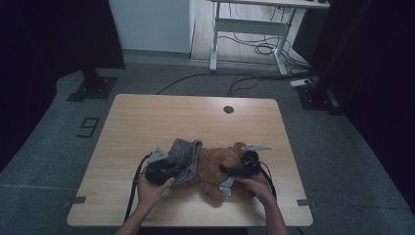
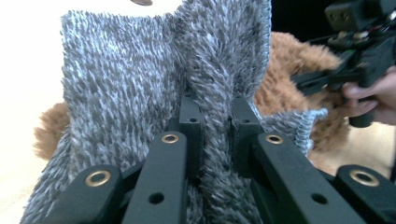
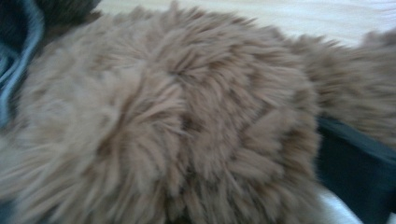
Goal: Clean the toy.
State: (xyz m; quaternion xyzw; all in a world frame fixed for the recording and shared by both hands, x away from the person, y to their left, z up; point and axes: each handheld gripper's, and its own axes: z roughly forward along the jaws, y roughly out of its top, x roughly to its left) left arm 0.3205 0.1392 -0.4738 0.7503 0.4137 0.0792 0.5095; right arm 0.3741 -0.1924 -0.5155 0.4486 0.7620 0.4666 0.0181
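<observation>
A brown plush toy [image 1: 213, 169] lies on the wooden table [image 1: 147, 117] near its front edge. A grey fuzzy knit cloth [image 1: 185, 154] is draped over the toy's left end. My left gripper [image 1: 164, 169] is at the cloth's left side. In the left gripper view its jaws are shut on a raised fold of the grey cloth [image 2: 121, 93], pinched at the left gripper's tips [image 2: 215, 100]. My right gripper [image 1: 234, 170] is against the toy's right side. In the right gripper view brown fur [image 3: 163, 121] crowds the lens and one black jaw lies along its right edge. Its grip is unclear.
A round cable hole [image 1: 228, 109] sits near the table's far edge. Behind the table stand a white desk frame [image 1: 254, 24] with loose cables [image 1: 259, 49] on the floor, and black stand bases [image 1: 93, 88] at both sides.
</observation>
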